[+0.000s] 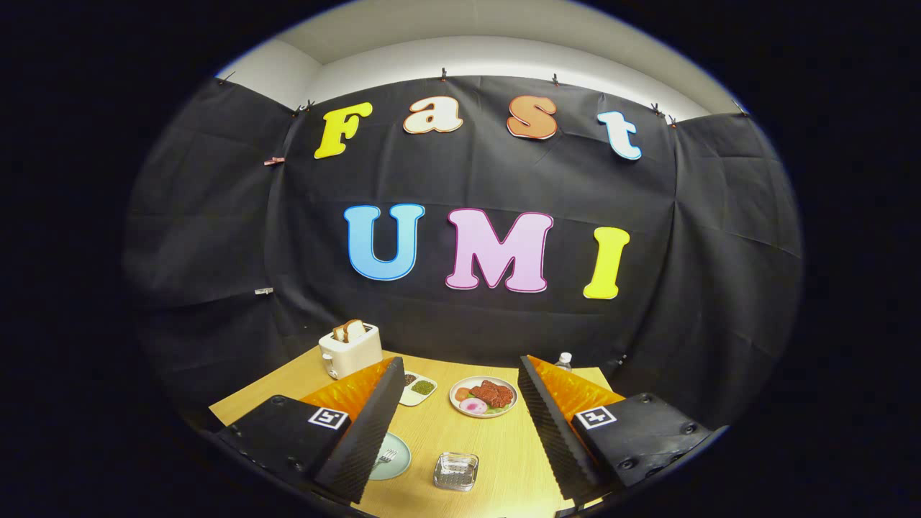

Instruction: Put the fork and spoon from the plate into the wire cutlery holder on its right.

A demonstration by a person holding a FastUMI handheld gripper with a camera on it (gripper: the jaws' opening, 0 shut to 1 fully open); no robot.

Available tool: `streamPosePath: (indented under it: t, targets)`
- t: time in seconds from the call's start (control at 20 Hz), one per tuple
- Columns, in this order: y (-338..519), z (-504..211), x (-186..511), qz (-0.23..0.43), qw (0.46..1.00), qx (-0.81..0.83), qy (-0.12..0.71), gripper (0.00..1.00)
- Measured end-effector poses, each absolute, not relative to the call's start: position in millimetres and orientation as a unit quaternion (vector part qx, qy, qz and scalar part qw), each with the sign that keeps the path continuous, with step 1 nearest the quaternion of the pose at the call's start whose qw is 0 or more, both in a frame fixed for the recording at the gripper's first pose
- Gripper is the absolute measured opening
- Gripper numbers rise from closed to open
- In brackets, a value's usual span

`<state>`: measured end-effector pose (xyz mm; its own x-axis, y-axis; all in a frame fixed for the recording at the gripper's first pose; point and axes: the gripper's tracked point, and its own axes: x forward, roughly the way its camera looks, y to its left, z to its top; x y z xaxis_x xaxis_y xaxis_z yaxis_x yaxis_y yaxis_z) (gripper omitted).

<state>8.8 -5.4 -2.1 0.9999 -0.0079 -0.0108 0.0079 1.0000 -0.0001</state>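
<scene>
- Fork (388, 455) lay on the pale green plate (397, 460), partly hidden by the claw's left finger; the spoon could not be made out.
- Wire cutlery holder (456, 471) stood just right of the plate, near the desk's (496, 446) near edge.
- Claw (460, 424) was spread wide, holding nothing, above the desk.
- Risk: a descending left finger might tip the plate.
- Open desk lay beyond the holder, before the food plate (483, 396).
</scene>
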Motion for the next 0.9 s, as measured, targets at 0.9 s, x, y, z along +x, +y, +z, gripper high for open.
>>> streamPosePath:
  t: [0.9]
  targets:
    - [63.6, -101.4, 27.5, 0.086, 0.98, 0.024, 0.177, 1.0]
